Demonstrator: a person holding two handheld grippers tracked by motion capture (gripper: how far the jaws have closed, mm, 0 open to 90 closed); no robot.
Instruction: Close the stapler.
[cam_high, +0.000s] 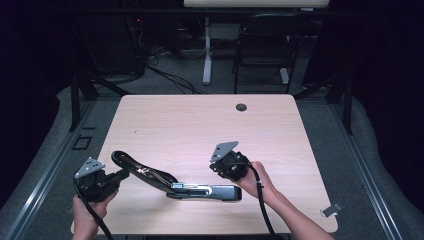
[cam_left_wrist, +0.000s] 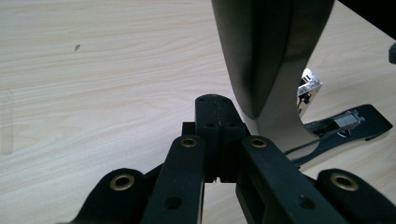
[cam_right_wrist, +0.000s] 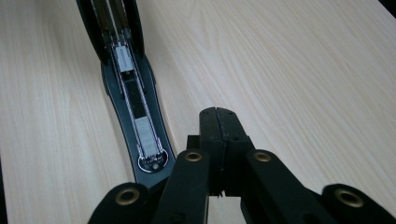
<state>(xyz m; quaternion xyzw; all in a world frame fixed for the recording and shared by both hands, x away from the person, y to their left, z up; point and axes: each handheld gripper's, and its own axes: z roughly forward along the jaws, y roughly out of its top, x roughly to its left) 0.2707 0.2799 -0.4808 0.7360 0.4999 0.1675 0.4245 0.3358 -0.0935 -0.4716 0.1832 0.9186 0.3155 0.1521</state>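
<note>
Black and hinged wide open, the stapler lies near the worktop's front edge, base flat, its top arm angled up toward the front-left corner. The left tongs sit closed on nothing just beside that raised arm, while the right tongs hover shut and empty above the base end. My worry is the staple strip lying exposed in the channel: a nudge from closed tongs could knock the arm down, jam the strip, or skid the stapler toward the front edge.
</note>
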